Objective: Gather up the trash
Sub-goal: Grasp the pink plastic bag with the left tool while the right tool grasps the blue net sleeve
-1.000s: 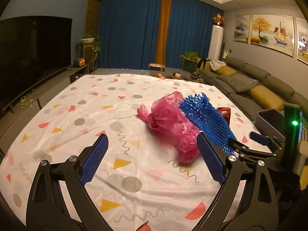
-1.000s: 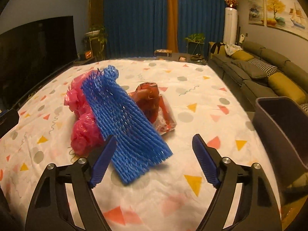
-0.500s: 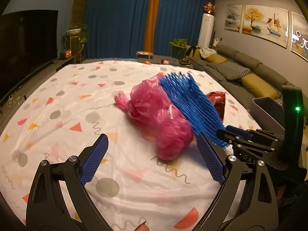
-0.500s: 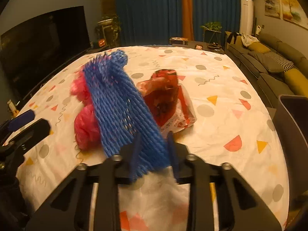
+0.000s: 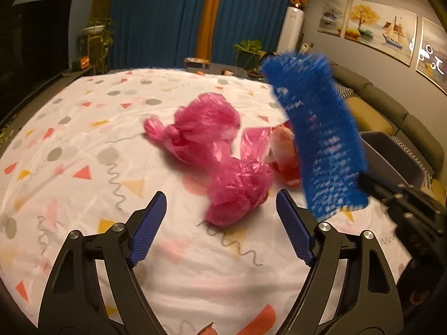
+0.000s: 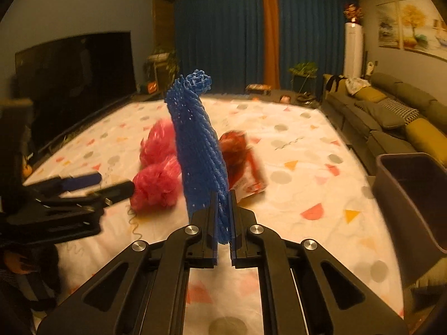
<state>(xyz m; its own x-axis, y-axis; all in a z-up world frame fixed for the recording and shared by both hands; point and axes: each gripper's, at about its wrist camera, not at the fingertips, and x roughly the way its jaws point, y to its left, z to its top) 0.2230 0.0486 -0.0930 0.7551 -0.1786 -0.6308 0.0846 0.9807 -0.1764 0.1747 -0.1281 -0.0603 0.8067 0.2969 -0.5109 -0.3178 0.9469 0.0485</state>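
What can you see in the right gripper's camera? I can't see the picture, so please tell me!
The right gripper pinches a blue foam net and holds it up above a patterned tablecloth. Behind it lie a pink plastic bag and a red wrapper; a grey bin stands right.

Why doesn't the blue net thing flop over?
The blue foam mesh sleeve probably feels springy and light: pinched at one end by the right claw, it stands upright. Its open weave likely squashes easily, since it narrows between the pads.

Dim warm light, motion blur, fisheye warping
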